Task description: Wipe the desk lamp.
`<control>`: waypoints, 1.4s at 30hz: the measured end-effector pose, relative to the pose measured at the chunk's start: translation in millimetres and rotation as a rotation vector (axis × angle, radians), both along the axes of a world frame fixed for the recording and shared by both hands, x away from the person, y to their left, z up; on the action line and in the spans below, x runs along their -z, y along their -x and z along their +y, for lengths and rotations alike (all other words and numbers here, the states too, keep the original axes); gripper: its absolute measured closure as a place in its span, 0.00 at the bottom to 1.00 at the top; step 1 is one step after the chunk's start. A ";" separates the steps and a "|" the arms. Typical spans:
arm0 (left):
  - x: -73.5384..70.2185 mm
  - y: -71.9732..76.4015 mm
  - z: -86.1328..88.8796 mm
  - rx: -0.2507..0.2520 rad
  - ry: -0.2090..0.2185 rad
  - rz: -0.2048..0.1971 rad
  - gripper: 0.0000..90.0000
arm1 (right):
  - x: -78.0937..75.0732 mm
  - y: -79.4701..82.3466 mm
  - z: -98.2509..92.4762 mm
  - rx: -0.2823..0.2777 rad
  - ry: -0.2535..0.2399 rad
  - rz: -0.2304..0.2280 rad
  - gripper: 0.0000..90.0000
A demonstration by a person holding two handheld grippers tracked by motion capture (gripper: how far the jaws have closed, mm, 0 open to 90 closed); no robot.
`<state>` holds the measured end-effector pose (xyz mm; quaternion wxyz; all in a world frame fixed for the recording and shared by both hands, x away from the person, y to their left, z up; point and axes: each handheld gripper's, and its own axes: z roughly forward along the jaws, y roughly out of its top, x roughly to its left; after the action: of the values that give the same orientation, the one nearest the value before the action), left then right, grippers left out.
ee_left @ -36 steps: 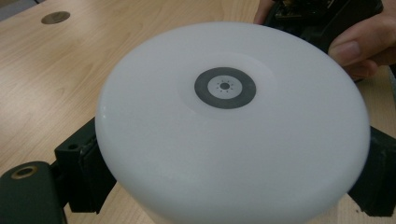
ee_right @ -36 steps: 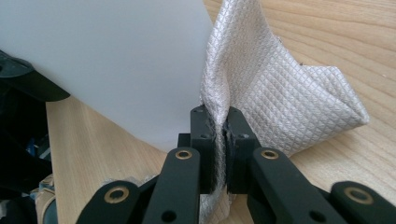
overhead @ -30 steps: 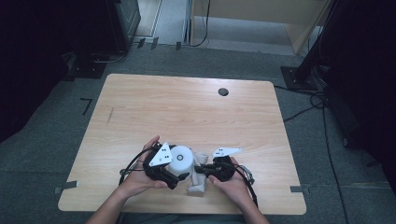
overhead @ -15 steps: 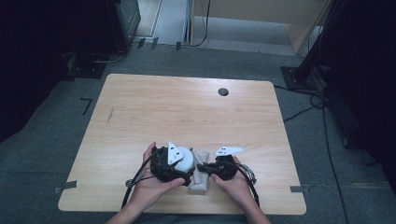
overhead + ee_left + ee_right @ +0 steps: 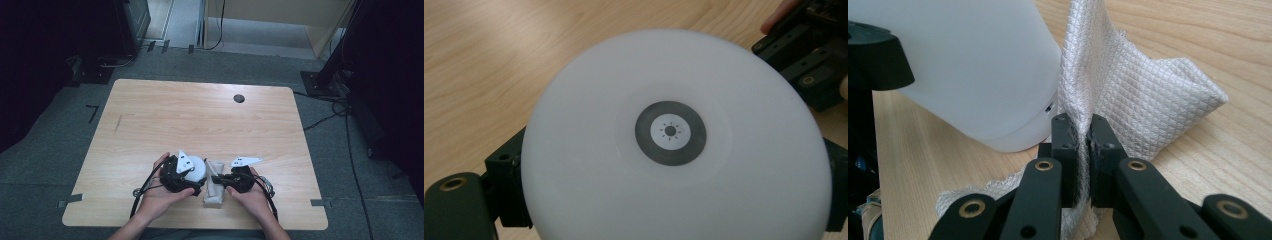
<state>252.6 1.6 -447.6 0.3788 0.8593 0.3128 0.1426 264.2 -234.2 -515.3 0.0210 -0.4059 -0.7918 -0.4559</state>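
Note:
A white round device (image 5: 198, 167) with a grey ring symbol on its face (image 5: 670, 131) stands near the table's front edge. My left gripper (image 5: 190, 176) reaches around it, and its black fingers (image 5: 504, 175) sit against both sides. Its jaws have just been closing with the device between them. Right of the device lies a white cloth (image 5: 215, 189) with a diamond weave (image 5: 1158, 100). My right gripper (image 5: 1084, 145) is shut on a raised fold of this cloth, close beside the device's wall (image 5: 973, 65). The right gripper (image 5: 222, 180) also appears at the upper right (image 5: 809, 65) of the left gripper view.
The wooden table (image 5: 200, 120) has a dark cable hole (image 5: 239, 98) near its far edge. Both hands work close to the front edge. Cables trail from the grippers. Dark stands and cables sit on the grey floor around the table.
My left gripper has shifted a little to the right onto the white device, and its grey plate has turned. The right gripper and the cloth have stayed where they were.

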 end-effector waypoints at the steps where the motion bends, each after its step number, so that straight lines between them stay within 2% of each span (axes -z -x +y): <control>1: 0.4 -3.6 4.7 0.049 0.010 -0.005 0.10 | -0.3 -0.2 -0.6 0.001 0.000 -0.004 0.94; 2: 0.8 -5.4 6.8 0.064 0.021 -0.009 0.10 | -0.8 -0.3 -1.6 0.003 -0.001 -0.006 0.94; 6: -0.7 -10.8 18.2 0.168 -0.008 -0.060 0.10 | -1.6 -1.0 -4.8 0.014 -0.004 -0.005 0.94; 7: -0.7 -10.8 18.2 0.168 -0.008 -0.060 0.10 | -1.6 -1.0 -4.8 0.014 -0.004 -0.005 0.94; 8: -2.5 -12.9 23.5 0.216 -0.009 -0.065 0.10 | -1.5 -1.7 -6.0 0.019 -0.009 -0.005 0.94; 9: -3.6 -15.3 27.9 0.257 0.011 -0.061 0.10 | -1.5 -1.7 -6.2 0.019 -0.009 -0.005 0.94; 12: -3.0 -20.7 34.5 0.333 0.048 -0.036 0.10 | -1.3 -1.7 -6.0 0.018 -0.007 -0.005 0.94; 17: 2.4 -18.9 32.6 0.430 0.011 -0.070 0.10 | -0.8 -2.0 -5.6 0.017 -0.007 -0.002 0.94; 21: 2.7 -19.7 33.2 0.446 0.017 -0.067 0.10 | -0.7 -2.0 -5.6 0.017 -0.006 -0.002 0.94; 25: 4.7 -22.3 32.6 0.441 0.030 -0.053 0.10 | 0.5 -1.3 -3.7 0.015 -0.015 0.007 0.94; 29: 8.4 -25.7 33.5 0.430 0.063 -0.039 0.10 | 3.6 1.3 2.5 -0.011 -0.033 0.027 0.94; 35: 9.8 -25.3 34.3 0.428 0.074 -0.042 0.10 | 4.6 4.8 13.4 -0.054 -0.062 0.045 0.94; 37: 10.0 -25.3 34.4 0.427 0.075 -0.043 0.10 | 3.9 5.8 15.1 -0.062 -0.090 0.059 0.94; 39: 10.2 -25.2 34.4 0.426 0.075 -0.042 0.10 | 1.4 6.3 15.0 -0.068 -0.151 0.084 0.94; 42: 10.3 -25.3 34.3 0.426 0.076 -0.041 0.10 | -8.6 7.2 12.7 -0.071 -0.221 0.086 0.94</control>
<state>277.9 35.9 -457.9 0.4387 0.8880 0.1217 0.0649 257.0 -221.5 -506.7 0.1159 -0.3920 -0.7489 -0.5216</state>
